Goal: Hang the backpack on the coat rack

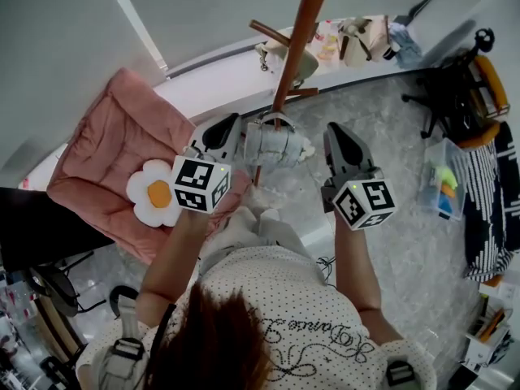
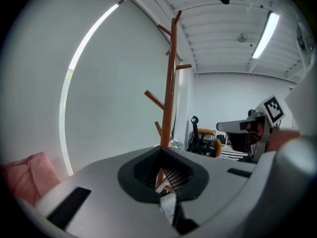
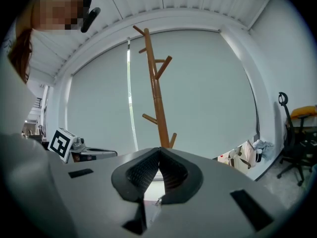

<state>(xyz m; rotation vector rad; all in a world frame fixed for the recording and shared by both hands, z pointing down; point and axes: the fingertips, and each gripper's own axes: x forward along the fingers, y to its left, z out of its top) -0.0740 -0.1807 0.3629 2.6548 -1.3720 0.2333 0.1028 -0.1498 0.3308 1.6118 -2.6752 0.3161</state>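
A light grey backpack [image 1: 275, 146] hangs in the air between my two grippers, in front of the wooden coat rack [image 1: 297, 37]. My left gripper [image 1: 234, 133] is at the bag's left side and is shut, with a piece of its white fabric [image 2: 169, 206] pinched between the pads. At the bag's right side my right gripper [image 1: 334, 135] is shut too, with a bit of white material [image 3: 149, 199] caught low between its jaws. The rack [image 2: 171, 83] rises straight ahead of the left gripper [image 2: 166, 175]. Beyond the right gripper [image 3: 159, 170] the same rack [image 3: 156, 93] shows with its bare pegs.
A pink cushion [image 1: 114, 149] with a flower-shaped pillow [image 1: 154, 193] lies at the left. Bags [image 1: 357, 43] sit by the wall behind the rack. A black and orange office chair [image 1: 463, 88] and a clear plastic bin [image 1: 445, 184] stand at the right on the grey floor.
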